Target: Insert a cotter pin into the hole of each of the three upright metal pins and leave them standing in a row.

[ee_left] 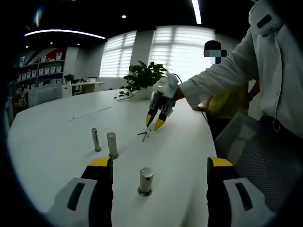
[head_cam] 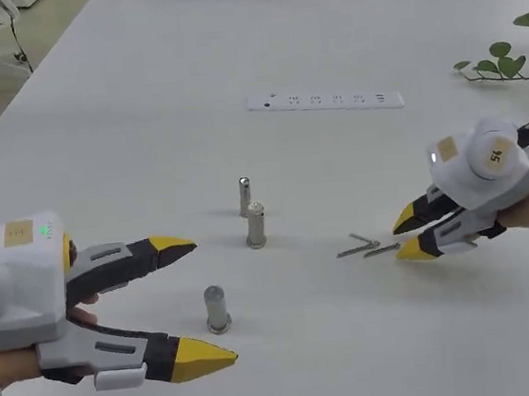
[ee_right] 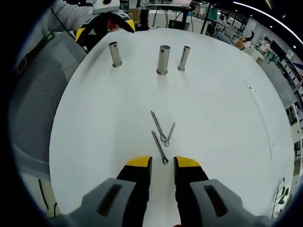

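While the cotter pins (head_cam: 366,245) all lie loose on the table (head_cam: 144,97), right gripper (head_cam: 401,242): jaws a narrow gap apart with nothing between them. The tips are low to the surface, just beside the cotters at their 3 o'clock, probably lined up to pinch one where it lies flat.
Metal pins: near pin (head_cam: 217,309), middle pin (head_cam: 256,225) and far pin (head_cam: 245,196) are all upright, strung loosely from 6 toward 12 o'clock. The far two stand near each other and the near one stands further off. Their cross-holes are too small to make out.
Cotter pins: three, fanned and touching, at about 3 o'clock of the middle pin and well apart from it. None looks inserted, so the whole task is still ahead.
Left gripper (ee_left: 160,163): spread wide and empty, at 9 o'clock of the near pin. That pin stands at the mouth of the jaws (possibly just ahead of the tips; the angle doesn't settle it). This placement would suit steadying the pin for threading.
Power strip (head_cam: 326,101): at 12 o'clock, well apart from the work.
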### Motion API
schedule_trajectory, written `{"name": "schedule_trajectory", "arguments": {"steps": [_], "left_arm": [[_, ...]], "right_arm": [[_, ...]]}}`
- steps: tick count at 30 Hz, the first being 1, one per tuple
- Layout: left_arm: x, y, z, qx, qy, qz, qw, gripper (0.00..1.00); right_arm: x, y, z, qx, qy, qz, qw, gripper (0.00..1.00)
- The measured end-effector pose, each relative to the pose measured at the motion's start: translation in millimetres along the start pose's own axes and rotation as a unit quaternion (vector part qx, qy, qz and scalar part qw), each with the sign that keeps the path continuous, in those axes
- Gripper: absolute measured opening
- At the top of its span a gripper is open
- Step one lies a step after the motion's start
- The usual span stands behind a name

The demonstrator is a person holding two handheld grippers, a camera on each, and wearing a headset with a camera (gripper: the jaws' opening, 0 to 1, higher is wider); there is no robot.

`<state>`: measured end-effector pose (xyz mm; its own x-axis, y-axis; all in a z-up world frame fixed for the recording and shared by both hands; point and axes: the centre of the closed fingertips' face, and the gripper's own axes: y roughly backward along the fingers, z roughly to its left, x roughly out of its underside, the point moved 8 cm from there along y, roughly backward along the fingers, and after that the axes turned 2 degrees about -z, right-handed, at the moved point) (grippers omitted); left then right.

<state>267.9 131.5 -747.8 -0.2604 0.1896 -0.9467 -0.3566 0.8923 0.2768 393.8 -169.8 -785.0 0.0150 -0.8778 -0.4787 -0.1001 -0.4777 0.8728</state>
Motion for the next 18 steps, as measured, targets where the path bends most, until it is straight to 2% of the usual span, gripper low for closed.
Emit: {"name": "schedule_trajectory", "arguments": {"steps": [8,11,18], "left_arm": [[0.0,1.2,0.6,-0.001,0.000,0.000,1.0000,0.81],[0.7,1.2,0.6,-0.001,-0.001,0.001,1.0000,0.81],[1.0,1.4,0.0,-0.001,0.000,0.000,1.0000,0.80]], "right_arm": [[-6.3,-3.4,-5.7,-0.021,0.028,0.013,0.9993,0.17],[-9.1,-6.0,-6.0,-0.033,0.053,0.027,0.9977,0.16],[-10.9,-11.0,-4.4,-0.048,0.075,0.043,0.9951,0.14]]}}
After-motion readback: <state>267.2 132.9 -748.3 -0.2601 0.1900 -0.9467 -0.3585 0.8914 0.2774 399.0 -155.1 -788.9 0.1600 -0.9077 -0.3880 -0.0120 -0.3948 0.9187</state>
